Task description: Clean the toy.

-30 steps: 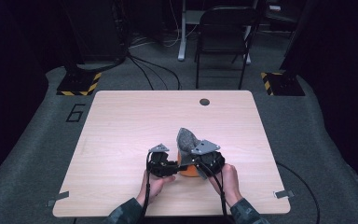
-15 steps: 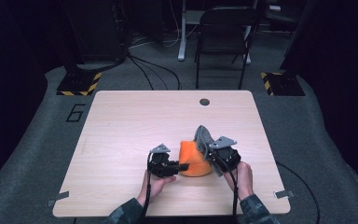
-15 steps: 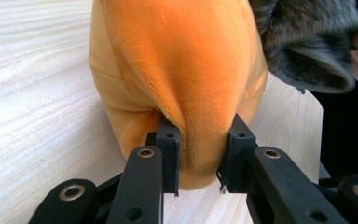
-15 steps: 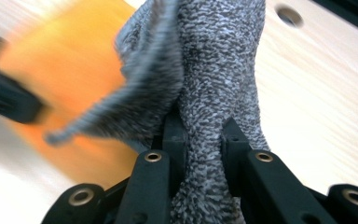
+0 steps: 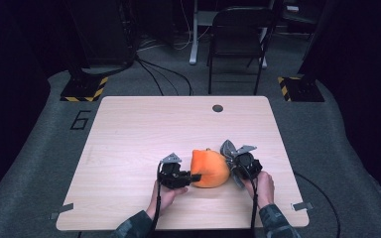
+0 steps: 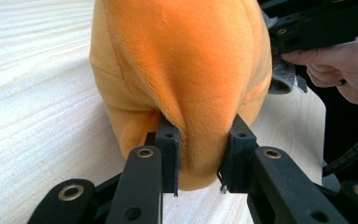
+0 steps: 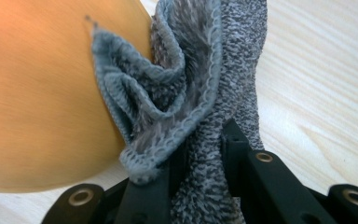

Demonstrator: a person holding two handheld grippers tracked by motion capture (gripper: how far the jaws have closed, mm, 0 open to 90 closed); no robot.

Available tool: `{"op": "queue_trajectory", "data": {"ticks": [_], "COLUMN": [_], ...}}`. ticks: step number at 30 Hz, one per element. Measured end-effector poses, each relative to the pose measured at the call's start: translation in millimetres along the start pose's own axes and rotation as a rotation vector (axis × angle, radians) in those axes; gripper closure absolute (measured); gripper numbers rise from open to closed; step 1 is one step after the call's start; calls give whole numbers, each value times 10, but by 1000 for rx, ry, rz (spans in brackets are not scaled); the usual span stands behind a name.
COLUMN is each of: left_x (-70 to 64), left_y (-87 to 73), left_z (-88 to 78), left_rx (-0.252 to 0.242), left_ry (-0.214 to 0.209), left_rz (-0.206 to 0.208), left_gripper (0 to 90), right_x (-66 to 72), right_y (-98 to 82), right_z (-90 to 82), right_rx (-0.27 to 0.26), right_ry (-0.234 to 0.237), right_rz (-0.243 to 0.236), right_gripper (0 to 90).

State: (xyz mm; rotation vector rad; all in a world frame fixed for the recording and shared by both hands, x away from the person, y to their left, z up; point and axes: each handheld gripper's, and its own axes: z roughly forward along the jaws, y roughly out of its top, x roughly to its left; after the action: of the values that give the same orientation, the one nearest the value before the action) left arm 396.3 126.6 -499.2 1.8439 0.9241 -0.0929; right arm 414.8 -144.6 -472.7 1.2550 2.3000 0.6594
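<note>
Up close, cloth (image 7: 200,93) against plush (image 7: 37,93)

Soft rounded orange plush toy (image 5: 209,168): bright orange pile all over, slightly paler yellow-orange along the seams in the left gripper view (image 6: 177,74).

Bunched terry cloth (image 7: 191,93): heathered grey, dark charcoal flecked with lighter grey on one face, plainer blue-grey on the looped folds, with a pale grey stitched hem.

Black plastic left gripper (image 5: 194,177) and black plastic right gripper (image 5: 234,167): matt black jaws and links with silver-brass rivet eyes; a grey plate on top of each.

Rectangular wooden table (image 5: 144,129): pale beige wood-grain, with one dark round grommet.

Floor markers (image 5: 82,89): yellow and black diagonal stripes.

Sleeves (image 5: 134,225): dark mottled green-grey.
</note>
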Motion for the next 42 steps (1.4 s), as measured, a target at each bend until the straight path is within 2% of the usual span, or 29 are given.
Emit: {"op": "queue_trajectory", "data": {"ticks": [1, 3, 6, 8, 10, 11, 13, 14, 17, 19, 22, 24, 26, 28, 29, 35, 36, 40, 42], "left_x": [2, 3, 12, 7, -5, -6, -9, -5, -17, -20, -10, -9, -9, -15, -12, -15, -16, -20, -19], "left_y": [0, 1, 2, 4, 5, 6, 6, 7, 5, 1, -2, 1, 0, 1, 2, 1, 1, 2, 1], "left_z": [-2, -5, -10, -9, -5, -3, -3, -7, -8, -5, 1, 0, 0, 2, 0, 1, 1, 3, 3], "left_rx": [2, 1, 1, 1, 2, 0, 1, 7, 6, 1, 1, 1, 1, 1, 4, 3, 3, 3, 3], "left_ry": [-1, 2, 2, 6, 8, 10, 10, 12, 14, 16, 13, 17, 16, 17, 17, 16, 15, 16, 15], "left_rz": [4, 3, -1, 3, 7, 12, 18, 27, 26, 22, 19, 23, 24, 24, 29, 22, 22, 23, 23], "left_gripper": [722, 721, 720, 720, 719, 720, 719, 719, 719, 719, 717, 718, 717, 717, 717, 717, 717, 717, 717], "right_x": [-17, -32, -63, -29, 61, 148, 309, 433, 686, 799, 819, 771, 731, 659, 617, 412, 380, 241, 188], "right_y": [-6, -4, 54, 123, 210, 262, 321, 355, 383, 378, 341, 342, 324, 300, 290, 229, 220, 152, 122], "right_z": [17, 11, -158, -370, -611, -742, -879, -918, -869, -720, -587, -586, -589, -579, -580, -509, -493, -371, -304], "right_rx": [4, 14, -33, -109, -197, -256, -303, -328, -312, -267, -232, -226, -219, -211, -202, -160, -154, -109, -95], "right_ry": [-7, -14, -26, -18, 11, 45, 84, 108, 126, 104, 70, 65, 38, 40, 37, 8, 3, -23, -36], "right_rz": [-14, -11, -5, 2, -16, -36, -83, -125, -183, -219, -230, -228, -231, -208, -212, -141, -140, -88, -81], "right_gripper": [772, 771, 771, 771, 771, 771, 771, 770, 770, 770, 771, 770, 770, 770, 770, 769, 770, 769, 769]}}
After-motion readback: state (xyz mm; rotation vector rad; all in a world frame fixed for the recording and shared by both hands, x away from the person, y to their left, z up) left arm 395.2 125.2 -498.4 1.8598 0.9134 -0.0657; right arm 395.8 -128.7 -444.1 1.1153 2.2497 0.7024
